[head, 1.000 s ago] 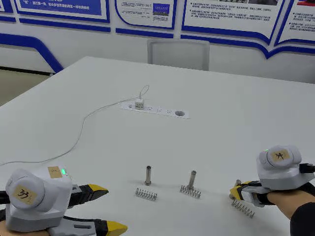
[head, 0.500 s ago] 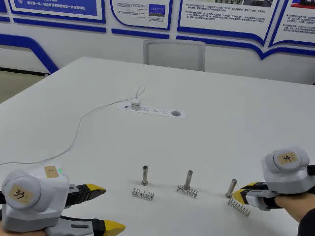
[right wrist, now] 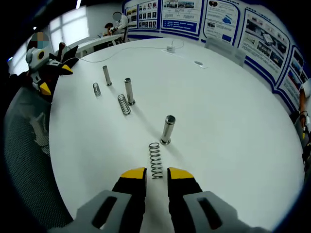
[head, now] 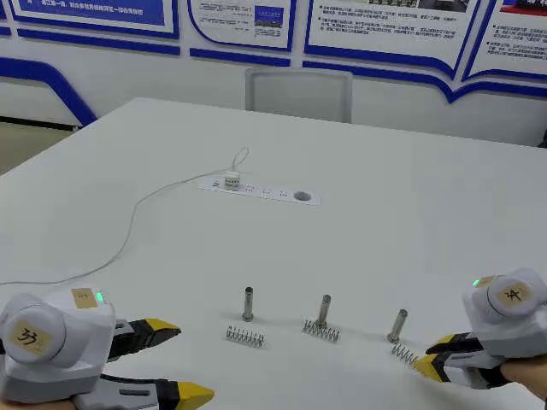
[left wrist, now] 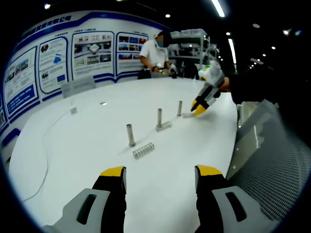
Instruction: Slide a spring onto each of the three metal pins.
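Smooth white table (head: 385,231): metal pins (head: 324,309) upright, coiled springs (head: 244,336) beside; left tongs (left wrist: 161,171) wide apart, right tongs (right wrist: 156,171) narrowly parted.

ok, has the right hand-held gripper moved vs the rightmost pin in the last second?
Yes. In the head view the right hand-held gripper has drawn back, rightward and toward the person, away from the rightmost pin its tips earlier overlapped.

Three metal pins are standing upright in a row on the white table (head: 385,231): the left pin (head: 248,303), middle pin (head: 324,309) and right pin (head: 397,325). A spring is lying just in front of each: the left spring (head: 244,336), middle spring (head: 320,330) and right spring (head: 402,352). The left gripper (head: 181,360) is hovering with its jaws wide apart. The right gripper (head: 434,357) is pointing its tips at the right spring's near end.
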Demonstrator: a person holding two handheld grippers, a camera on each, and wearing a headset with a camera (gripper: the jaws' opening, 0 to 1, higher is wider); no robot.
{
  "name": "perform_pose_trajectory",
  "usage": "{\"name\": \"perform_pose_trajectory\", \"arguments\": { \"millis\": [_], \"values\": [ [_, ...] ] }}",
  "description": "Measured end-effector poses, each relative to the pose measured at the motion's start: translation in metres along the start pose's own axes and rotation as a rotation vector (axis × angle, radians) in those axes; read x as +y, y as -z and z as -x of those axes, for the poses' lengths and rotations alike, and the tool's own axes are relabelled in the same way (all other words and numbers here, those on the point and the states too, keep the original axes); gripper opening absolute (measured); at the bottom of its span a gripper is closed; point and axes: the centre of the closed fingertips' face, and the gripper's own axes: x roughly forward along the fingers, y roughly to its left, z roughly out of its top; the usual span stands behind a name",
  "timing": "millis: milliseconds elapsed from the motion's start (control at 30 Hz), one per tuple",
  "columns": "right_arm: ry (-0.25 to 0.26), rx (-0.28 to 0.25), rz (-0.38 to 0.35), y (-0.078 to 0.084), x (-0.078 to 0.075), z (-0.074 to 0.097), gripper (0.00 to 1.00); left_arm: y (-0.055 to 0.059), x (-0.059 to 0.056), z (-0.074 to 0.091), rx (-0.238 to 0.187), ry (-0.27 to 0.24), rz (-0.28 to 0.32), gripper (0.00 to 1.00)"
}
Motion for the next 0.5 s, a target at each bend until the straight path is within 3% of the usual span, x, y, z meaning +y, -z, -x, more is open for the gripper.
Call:
{"name": "perform_pose_trajectory", "arguments": {
  "millis": [133, 500],
  "values": [
    [-0.009, 0.026, 0.022, 0.0062, 0.0007, -0.0045, 0.18, 0.0011, -0.0004, -0.0002, 0.006, 0.002, -0.002, 0.58],
    [-0.057, 0.037, -0.006, 0.0084, 0.0025, -0.0072, 0.15, 0.0028, 0.0002, -0.0002, 0.009, 0.0, 0.003, 0.58]
  ]
}}
